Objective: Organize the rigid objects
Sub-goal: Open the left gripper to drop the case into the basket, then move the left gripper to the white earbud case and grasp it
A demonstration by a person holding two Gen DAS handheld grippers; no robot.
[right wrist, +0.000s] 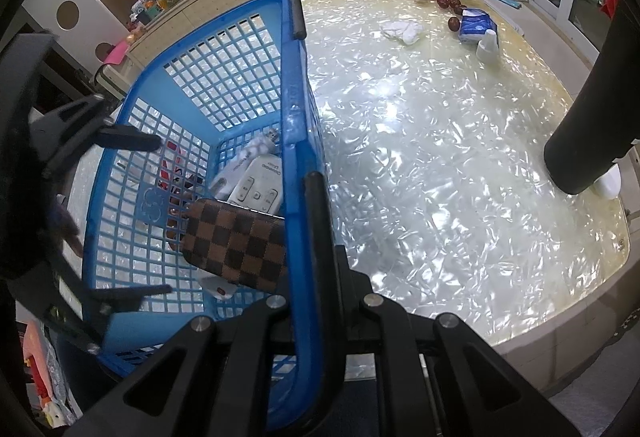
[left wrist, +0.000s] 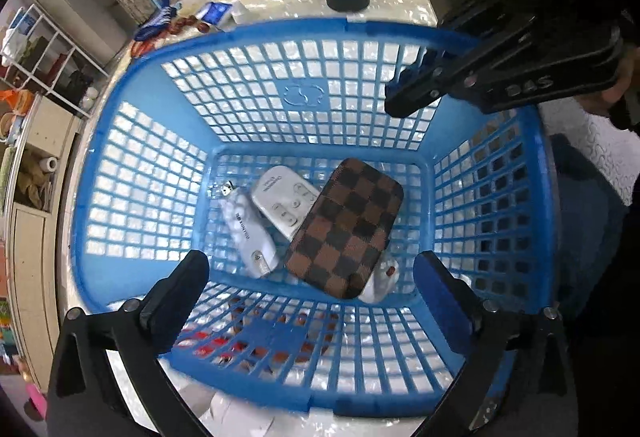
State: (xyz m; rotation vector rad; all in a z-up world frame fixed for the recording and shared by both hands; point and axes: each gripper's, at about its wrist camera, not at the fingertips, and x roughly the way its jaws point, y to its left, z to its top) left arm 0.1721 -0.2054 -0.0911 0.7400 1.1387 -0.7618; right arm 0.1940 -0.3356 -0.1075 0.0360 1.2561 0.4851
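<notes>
The left gripper (left wrist: 312,277) hangs over the blue basket (left wrist: 120,165) with jaws spread wide and empty. Below it, on the basket floor, a checkered case (left wrist: 344,229) lies over a white remote (left wrist: 280,201). The right gripper (right wrist: 308,181) is clamped on the basket's rim.

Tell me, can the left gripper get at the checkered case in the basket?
Probably yes. The left gripper is open right above the checkered case, which lies on top in the basket with nothing over it.
</notes>
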